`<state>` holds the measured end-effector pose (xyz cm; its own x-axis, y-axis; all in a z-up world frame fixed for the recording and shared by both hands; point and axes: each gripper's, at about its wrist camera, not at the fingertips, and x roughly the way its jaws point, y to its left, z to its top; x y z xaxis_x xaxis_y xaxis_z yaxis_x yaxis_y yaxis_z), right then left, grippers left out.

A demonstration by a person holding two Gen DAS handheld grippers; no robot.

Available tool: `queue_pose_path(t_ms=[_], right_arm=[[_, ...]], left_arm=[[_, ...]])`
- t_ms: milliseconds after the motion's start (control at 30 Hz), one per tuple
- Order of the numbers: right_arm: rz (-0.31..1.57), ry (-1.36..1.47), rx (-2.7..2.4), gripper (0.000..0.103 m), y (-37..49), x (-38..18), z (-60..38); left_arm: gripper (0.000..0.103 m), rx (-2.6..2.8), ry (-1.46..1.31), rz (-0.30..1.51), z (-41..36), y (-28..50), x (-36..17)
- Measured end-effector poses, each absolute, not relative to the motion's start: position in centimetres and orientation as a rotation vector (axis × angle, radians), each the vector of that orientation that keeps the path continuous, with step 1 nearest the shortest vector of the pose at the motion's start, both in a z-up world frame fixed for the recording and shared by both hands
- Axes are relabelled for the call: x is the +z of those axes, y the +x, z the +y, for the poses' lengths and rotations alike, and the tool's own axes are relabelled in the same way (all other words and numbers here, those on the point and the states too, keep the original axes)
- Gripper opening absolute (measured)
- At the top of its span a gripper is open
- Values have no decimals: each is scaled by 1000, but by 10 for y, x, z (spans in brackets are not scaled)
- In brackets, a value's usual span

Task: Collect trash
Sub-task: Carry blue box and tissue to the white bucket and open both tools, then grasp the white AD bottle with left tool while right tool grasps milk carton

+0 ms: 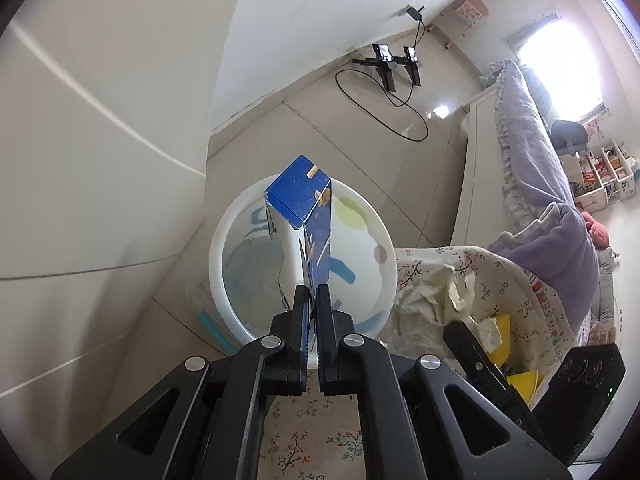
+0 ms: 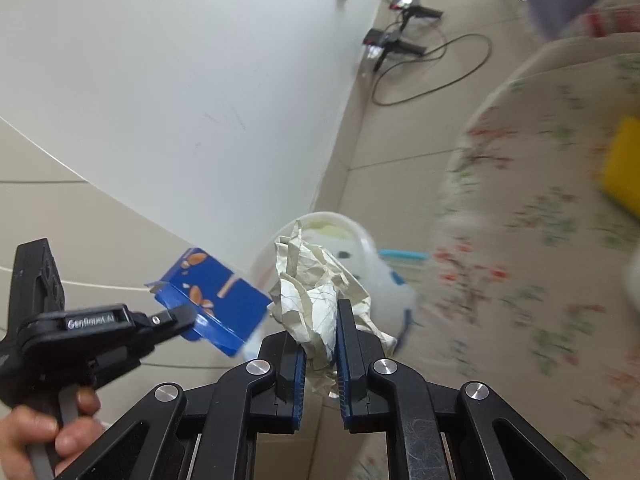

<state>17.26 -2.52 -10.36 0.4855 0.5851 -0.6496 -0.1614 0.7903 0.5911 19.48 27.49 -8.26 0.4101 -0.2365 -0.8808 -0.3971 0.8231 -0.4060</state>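
We had both pieces of trash in hand over the floor by the wall. Our left gripper (image 1: 312, 300) was clamped tight on the torn flap of a blue carton (image 1: 302, 208), which stood out from the jaws directly above the mouth of the white bin (image 1: 240, 320). Our right gripper (image 2: 322, 320) was pinched on a crumpled paper wad (image 2: 316, 292), carried near the bin but, as far as we could judge, not yet squarely over it; the blur in the right wrist view suggested that hand was travelling quickly. To do the drop well, we judged that the carton should go first, released only once its lower end sat inside the rim, since a long stiff box let go off-centre could catch the edge and tip out. The wad would need to be brought fully over the opening and slowed before release, because light paper drifts. The carton was glossy printed card, box-shaped with sharp corners and a ragged opened end. The wad was soft, off-white, deeply creased and irregular. The bin was round, smooth, translucent plastic with faint coloured patches and a turquoise handle. Beside it lay a floral cloth (image 1: 500, 280) with more paper and yellow scraps (image 1: 504, 344) on it.
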Motion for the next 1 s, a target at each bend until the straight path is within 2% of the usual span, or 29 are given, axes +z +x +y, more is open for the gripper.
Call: queue_pose_path(t_ms=[133,233,267,300,333,367,400,467,633,733,933,1000], right_arm=[[996,452,486,13,204,-111,10],[999,392,481,15,216,-114,31],[1000,373,480,16,218,-115,37],[1002,348,482,20,221,-116,43],[1011,324,481,24,220,-123,46],[1018,303,483,38,218,-127,48],[1018,289,479,53,216,-127,52],[1000,276,474,64,208,-128,47],[985,291,451,65,188,-118,17],[935,264,402,72,176,-97,-13],[708,33,250,89,130,-23,-76],[621,-51,195,100,107,5,-96]], left_arm=[[4,121,-624,1165,273,201,-84],[8,164,-596,1172,274,205,-83],[14,184,-586,1171,275,205,-82],[23,199,-586,1168,277,204,-82],[28,204,-595,1162,278,204,-82],[32,206,-606,1154,280,203,-81],[33,207,-613,1148,281,202,-80],[33,207,-611,1145,279,201,-78],[33,189,-592,1135,265,204,-71],[33,158,-569,1119,250,204,-62],[33,90,-447,1100,191,208,-46],[35,33,-421,1106,161,208,-43]])
